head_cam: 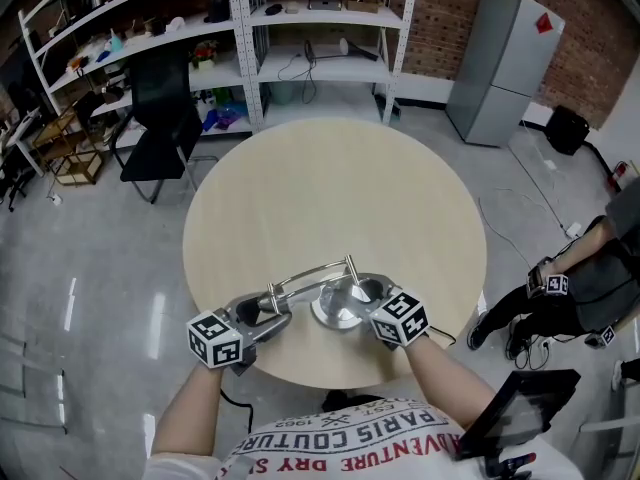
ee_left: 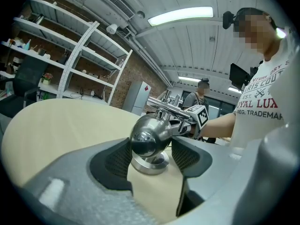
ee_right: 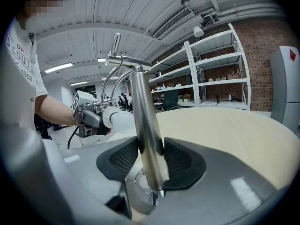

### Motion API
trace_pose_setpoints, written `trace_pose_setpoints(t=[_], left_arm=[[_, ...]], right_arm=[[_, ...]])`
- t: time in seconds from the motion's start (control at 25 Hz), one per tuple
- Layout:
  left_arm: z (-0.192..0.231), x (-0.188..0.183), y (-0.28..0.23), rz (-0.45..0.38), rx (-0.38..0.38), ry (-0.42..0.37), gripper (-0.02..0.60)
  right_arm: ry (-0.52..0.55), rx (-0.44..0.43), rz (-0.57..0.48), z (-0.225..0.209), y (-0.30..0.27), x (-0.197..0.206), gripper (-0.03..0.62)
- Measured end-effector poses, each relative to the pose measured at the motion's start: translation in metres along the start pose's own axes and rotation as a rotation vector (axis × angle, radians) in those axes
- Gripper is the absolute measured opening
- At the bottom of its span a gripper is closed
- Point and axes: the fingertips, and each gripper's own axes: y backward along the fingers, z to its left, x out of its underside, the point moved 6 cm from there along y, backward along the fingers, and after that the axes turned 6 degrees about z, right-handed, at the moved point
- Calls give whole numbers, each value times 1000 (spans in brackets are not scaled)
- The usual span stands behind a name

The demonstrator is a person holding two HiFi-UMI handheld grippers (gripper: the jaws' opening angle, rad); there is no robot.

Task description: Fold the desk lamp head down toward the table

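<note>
A chrome desk lamp stands near the front edge of the round beige table (head_cam: 330,188). Its round base (head_cam: 338,315) carries an upright post (ee_right: 143,121), and a curved arm (head_cam: 305,273) arcs left to the lamp head (ee_left: 150,136). My left gripper (head_cam: 272,313) (ee_left: 151,146) is shut on the chrome, ball-shaped head, both pads pressing its sides. The white bulb (ee_right: 119,121) points out of it in the right gripper view. My right gripper (head_cam: 362,293) (ee_right: 150,161) is shut on the post just above the base.
Metal shelves (head_cam: 300,28) and a black chair (head_cam: 160,118) stand beyond the table, with a grey cabinet (head_cam: 505,63) at back right. Another person (head_cam: 570,288) sits at the right. A dark tablet (head_cam: 515,408) is at the lower right.
</note>
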Motion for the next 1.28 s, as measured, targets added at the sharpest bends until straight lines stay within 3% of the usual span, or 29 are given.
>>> trace_pose_setpoints(t=[1.28], left_arm=[[11, 38, -40, 68, 76, 44, 268]], right_arm=[[14, -50, -7, 5, -6, 7, 173]])
